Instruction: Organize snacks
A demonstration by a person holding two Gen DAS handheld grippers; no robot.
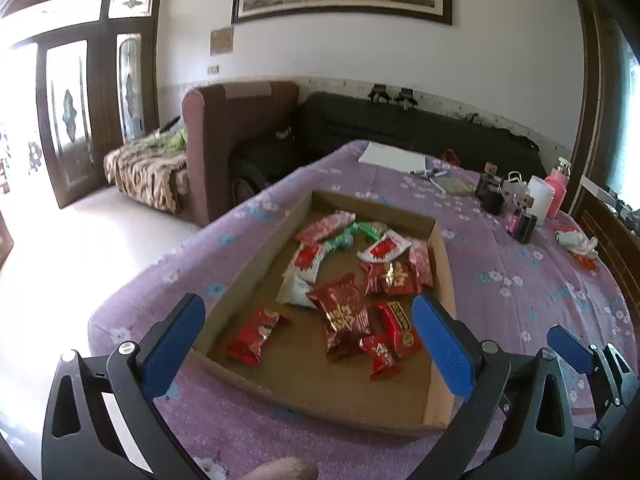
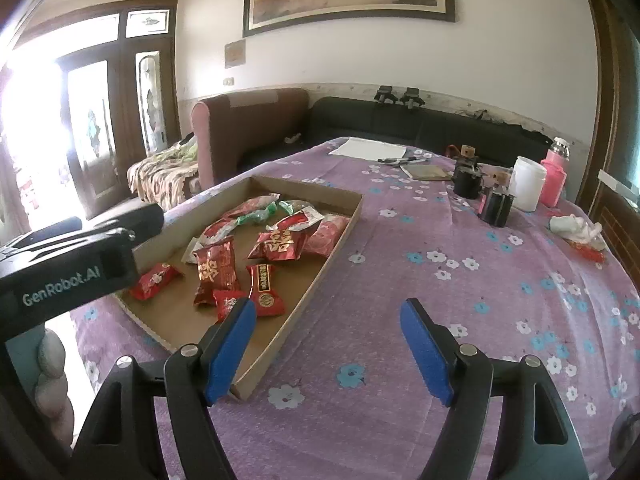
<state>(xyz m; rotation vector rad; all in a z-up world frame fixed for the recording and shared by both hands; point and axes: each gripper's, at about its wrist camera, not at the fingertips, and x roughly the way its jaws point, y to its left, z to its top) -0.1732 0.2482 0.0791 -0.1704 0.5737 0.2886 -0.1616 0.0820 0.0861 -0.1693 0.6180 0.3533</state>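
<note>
A shallow cardboard tray [image 1: 256, 256] [image 2: 312, 194] lies on the purple flowered tablecloth [image 2: 440, 280]. Several snack packets lie in it: a long red one with gold print [image 1: 344, 316] [image 2: 214, 272], a small red one alone at the left [image 1: 256, 336] [image 2: 154, 276], a green twisted one [image 1: 344, 236] and white-and-red ones further back. My left gripper [image 1: 308, 344] hovers over the tray's near end, jaws wide open, with nothing held. My right gripper [image 2: 328, 320] is open over bare cloth beside the tray's near right corner, and holds nothing.
At the table's far right stand a white jar [image 2: 528, 184], a pink bottle [image 2: 554, 180] and small black containers [image 2: 466, 180]. Paper and pens [image 2: 368, 147] lie at the back. A white and red bundle [image 2: 576, 228] sits near the right edge. Sofas stand behind the table.
</note>
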